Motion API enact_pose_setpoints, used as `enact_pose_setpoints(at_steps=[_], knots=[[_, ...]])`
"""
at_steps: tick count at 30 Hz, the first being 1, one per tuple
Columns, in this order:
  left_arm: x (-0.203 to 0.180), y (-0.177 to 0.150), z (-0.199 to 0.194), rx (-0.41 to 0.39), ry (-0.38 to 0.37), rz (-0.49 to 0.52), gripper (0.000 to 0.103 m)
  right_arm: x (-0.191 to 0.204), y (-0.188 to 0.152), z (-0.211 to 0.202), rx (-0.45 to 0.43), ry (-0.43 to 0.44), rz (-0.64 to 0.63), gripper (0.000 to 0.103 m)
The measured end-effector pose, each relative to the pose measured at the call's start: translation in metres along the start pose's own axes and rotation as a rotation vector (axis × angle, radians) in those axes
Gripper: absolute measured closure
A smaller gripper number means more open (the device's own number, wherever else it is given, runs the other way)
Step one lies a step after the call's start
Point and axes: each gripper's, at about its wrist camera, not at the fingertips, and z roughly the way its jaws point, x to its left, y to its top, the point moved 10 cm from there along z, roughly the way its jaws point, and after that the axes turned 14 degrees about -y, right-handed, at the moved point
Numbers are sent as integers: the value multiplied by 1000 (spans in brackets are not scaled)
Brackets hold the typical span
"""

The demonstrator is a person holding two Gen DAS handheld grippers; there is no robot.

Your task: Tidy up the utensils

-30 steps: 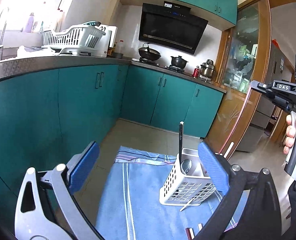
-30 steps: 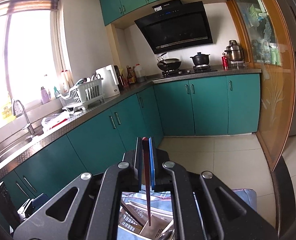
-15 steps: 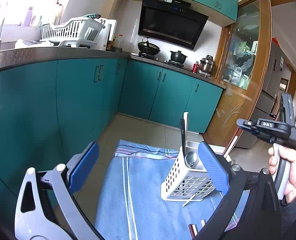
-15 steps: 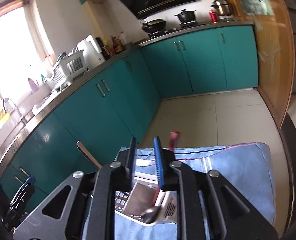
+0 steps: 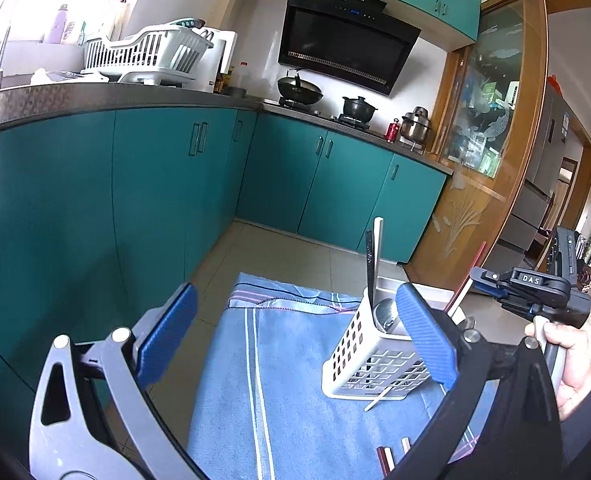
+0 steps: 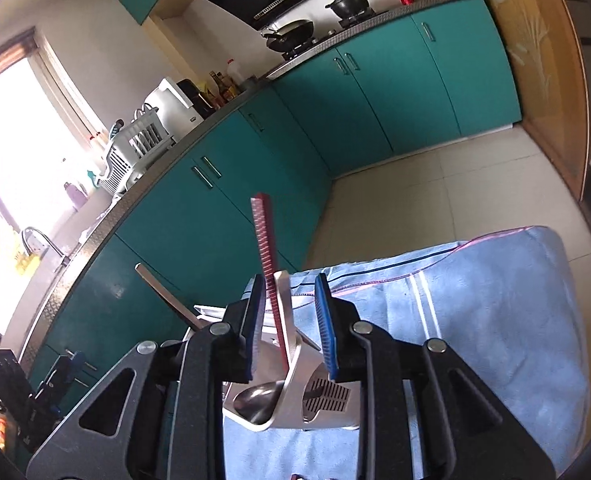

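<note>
Covering the tabletop, a blue striped cloth gives the utensils a soft bed, with teal kitchen cabinets behind it. On the cloth stands a white slotted caddy, the place where the utensils are gathered upright; in the right wrist view its metal inner wall shows just below the jaws. Several pieces already stand in it: a spoon with its bowl down, a flat metal handle leaning out to one side, and a red chopstick rising almost upright. The right gripper hangs just over the caddy mouth, its jaws parted a little, having just been opening; the red chopstick stands between them but the pads do not seem to press on it, so I judge it freshly let go into the caddy. The left gripper waits near the cloth with its jaws spread wide and nothing in them, the caddy sitting beside its right pad. A few more sticks lie on the cloth at the near edge, probably next to be collected, and another thin one pokes out at the caddy's foot.
</note>
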Motion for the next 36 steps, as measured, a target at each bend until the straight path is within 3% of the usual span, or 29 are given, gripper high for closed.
enact_pose_setpoints(at_steps=[2,6,9,21,36], knots=[[1,-1,2,4,3,-1,5,1,-1,2,1,9,-4,78],[1,-3,5,14,7,0,5,5,-2,-4,-25,5,-50,91],[0,-4,7,19,8,1,5,11,-1,-10,-48,-23,-86,95],[4,-6,9,27,7,-9,5,20,2,-19,-74,-88,-142,95],[8,-9,11,36,14,-12,5,33,41,-53,-177,-61,-102,95]])
